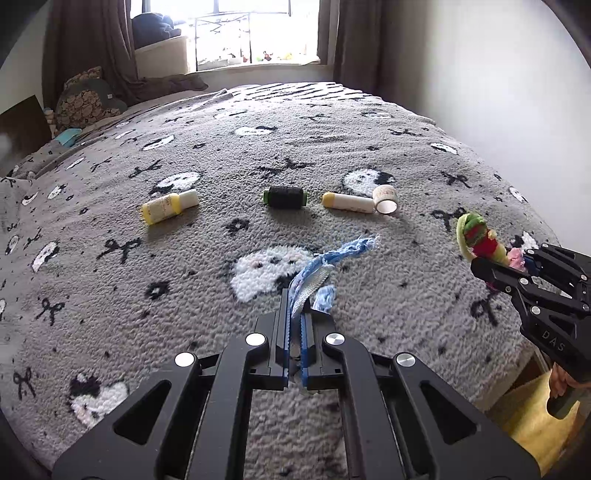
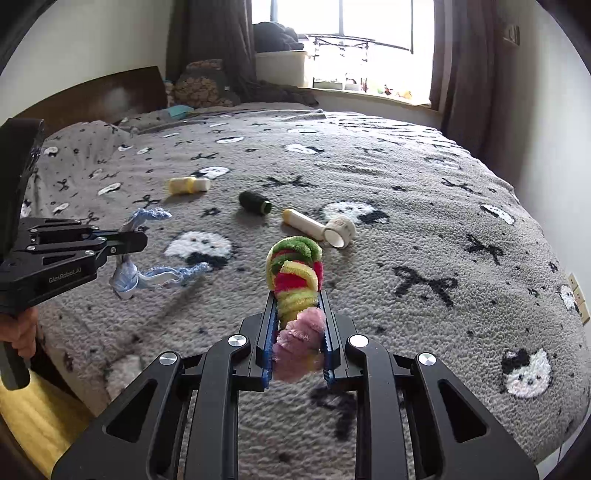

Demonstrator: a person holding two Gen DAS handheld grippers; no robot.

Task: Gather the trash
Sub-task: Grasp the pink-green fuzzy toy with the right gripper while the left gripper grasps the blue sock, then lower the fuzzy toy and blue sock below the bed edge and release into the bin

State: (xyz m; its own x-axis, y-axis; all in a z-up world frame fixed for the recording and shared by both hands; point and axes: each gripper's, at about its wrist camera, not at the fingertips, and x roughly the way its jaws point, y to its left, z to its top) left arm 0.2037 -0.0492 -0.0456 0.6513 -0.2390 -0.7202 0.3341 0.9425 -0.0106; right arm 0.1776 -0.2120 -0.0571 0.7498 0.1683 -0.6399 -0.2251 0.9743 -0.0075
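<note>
A bed [image 1: 332, 155] covered by a grey fleece blanket [image 2: 424, 192] with white cat faces and black bows fills both views, running back to a curtained window [image 1: 255, 33]; a dark headboard [image 2: 99, 96] and pillows [image 1: 86, 98] lie along its left side. The left gripper [image 1: 295, 314] hangs above the near edge of the bed, its jaws pressed nearly together on a frayed blue and white fabric strip [image 1: 325, 266] whose loose ends trail out ahead and below the fingers. The right gripper [image 2: 299, 314] is held above the near right part of the bed, jaws narrowly parted and clamped on a bundle of fuzzy chenille stems [image 2: 295, 280], green, yellow and red at the tip and pink further back between the pads. Four pieces lie in a row across the middle of the blanket: a yellow bottle with a white cap [image 1: 168, 206] at the left, a black thread spool [image 1: 284, 197], a white tube with a yellow cap [image 1: 347, 202], and touching its end a small roll of tape [image 1: 385, 199].
</note>
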